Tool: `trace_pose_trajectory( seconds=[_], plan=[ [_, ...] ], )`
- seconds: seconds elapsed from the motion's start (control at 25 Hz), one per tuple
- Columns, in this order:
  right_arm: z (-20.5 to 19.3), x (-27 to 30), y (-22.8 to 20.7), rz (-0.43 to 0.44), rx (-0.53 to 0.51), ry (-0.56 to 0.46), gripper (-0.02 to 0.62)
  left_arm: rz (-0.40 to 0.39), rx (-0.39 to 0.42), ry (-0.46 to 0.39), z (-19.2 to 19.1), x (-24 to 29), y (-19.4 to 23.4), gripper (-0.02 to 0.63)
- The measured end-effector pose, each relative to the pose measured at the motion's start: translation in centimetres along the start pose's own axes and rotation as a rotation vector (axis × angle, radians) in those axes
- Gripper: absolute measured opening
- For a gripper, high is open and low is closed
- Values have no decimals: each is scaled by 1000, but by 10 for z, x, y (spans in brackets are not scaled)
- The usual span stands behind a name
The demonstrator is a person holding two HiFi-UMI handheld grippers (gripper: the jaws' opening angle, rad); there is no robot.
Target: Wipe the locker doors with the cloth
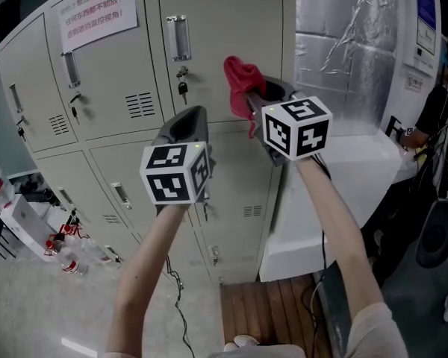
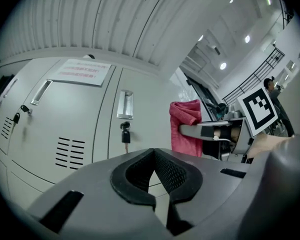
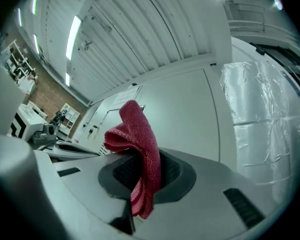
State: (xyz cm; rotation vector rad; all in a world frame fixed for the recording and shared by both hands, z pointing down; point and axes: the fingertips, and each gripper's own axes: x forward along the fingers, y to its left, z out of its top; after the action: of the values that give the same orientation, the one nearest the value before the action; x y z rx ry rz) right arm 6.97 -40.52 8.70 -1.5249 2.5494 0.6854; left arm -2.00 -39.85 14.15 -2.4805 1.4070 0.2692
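Beige locker doors (image 1: 216, 43) fill the wall ahead, each with a chrome handle (image 1: 179, 37) and a key in its lock (image 1: 182, 88). A red cloth (image 1: 241, 77) sticks up from my right gripper (image 1: 257, 89), which is shut on it and held close to the upper right door. In the right gripper view the cloth (image 3: 140, 134) folds over and hangs down between the jaws of the right gripper (image 3: 145, 160). My left gripper (image 1: 188, 121) is held lower and to the left, shut on nothing. The left gripper (image 2: 153, 150) faces the door (image 2: 145, 109), with the cloth (image 2: 185, 129) to its right.
A paper notice (image 1: 98, 12) is taped on the upper left door. A white cabinet (image 1: 343, 200) and a foil-wrapped panel (image 1: 343, 43) stand right of the lockers. Bottles (image 1: 71, 263) lie on the floor at left, and a wooden pallet (image 1: 261, 304) is below. A person (image 1: 440, 110) stands far right.
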Motion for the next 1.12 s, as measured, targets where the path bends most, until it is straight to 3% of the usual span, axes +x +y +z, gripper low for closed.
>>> trace_pose_trajectory(
  seconds=[0.52,0.8,1.12],
  plan=[
    [0,58,120,190,78,-51,26,168,6,24,-8,-51,84,17],
    [-17,94,141,142,9,5,26,212,3,41,-15,-68,110,17],
    [-34,114,126,29,-68,51,26,224,-19,47,-24,-70,119,17]
  ],
)
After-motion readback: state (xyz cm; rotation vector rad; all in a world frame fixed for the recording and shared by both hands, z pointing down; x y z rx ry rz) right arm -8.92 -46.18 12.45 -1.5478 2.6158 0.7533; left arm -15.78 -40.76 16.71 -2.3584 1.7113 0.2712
